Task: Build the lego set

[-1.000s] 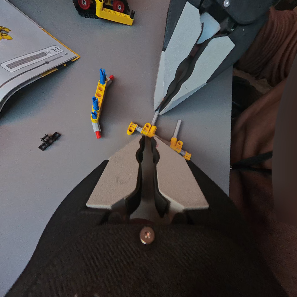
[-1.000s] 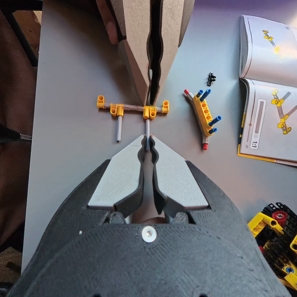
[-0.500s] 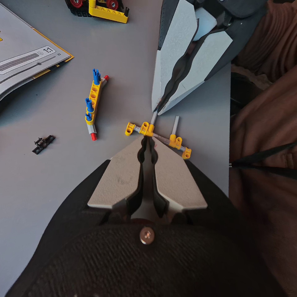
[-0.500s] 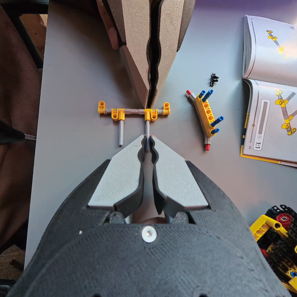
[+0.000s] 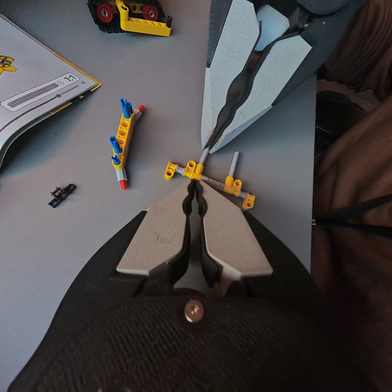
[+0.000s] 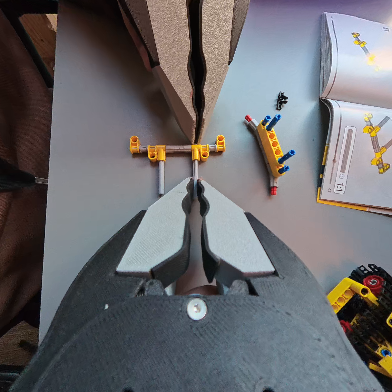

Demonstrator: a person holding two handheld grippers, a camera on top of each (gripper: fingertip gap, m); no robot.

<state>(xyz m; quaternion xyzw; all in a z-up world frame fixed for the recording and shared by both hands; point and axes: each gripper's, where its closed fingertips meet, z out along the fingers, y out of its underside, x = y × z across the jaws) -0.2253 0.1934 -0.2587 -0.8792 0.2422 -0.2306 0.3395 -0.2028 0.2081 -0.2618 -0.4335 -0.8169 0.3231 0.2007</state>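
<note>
A Lego axle assembly point(image 6: 176, 148) lies on the grey table: a dark cross axle with several yellow connectors and two light grey axles sticking out. It also shows in the left wrist view point(image 5: 196, 171). My left gripper point(image 5: 194, 182) is shut, its tips pinching the cross axle at one yellow connector; it comes in from the top of the right wrist view point(image 6: 196, 141). My right gripper point(image 6: 194, 180) is shut on the light grey axle point(image 6: 195, 169) that leaves that connector; it also shows in the left wrist view point(image 5: 209, 148). The other grey axle point(image 6: 161, 178) is free.
A yellow beam with blue pins point(image 6: 271, 148) point(image 5: 123, 140), a small black piece point(image 6: 281, 100) point(image 5: 61, 195), the open instruction booklet point(image 6: 360, 127) point(image 5: 31, 84) and a partly built vehicle point(image 6: 364, 307) point(image 5: 131, 17) lie nearby. The table edge point(image 6: 51, 148) point(image 5: 314, 148) is close, with brown cloth beyond. My left and right fingertips are right by each other. The small black piece point(image 6: 281, 100) lies around 10 cm away from my left fingertips. The left camera catches it too, in the left wrist view point(image 5: 63, 192).
Both grippers keep their hold on the assembly. The left gripper has shifted slightly; the assembly has barely moved.
</note>
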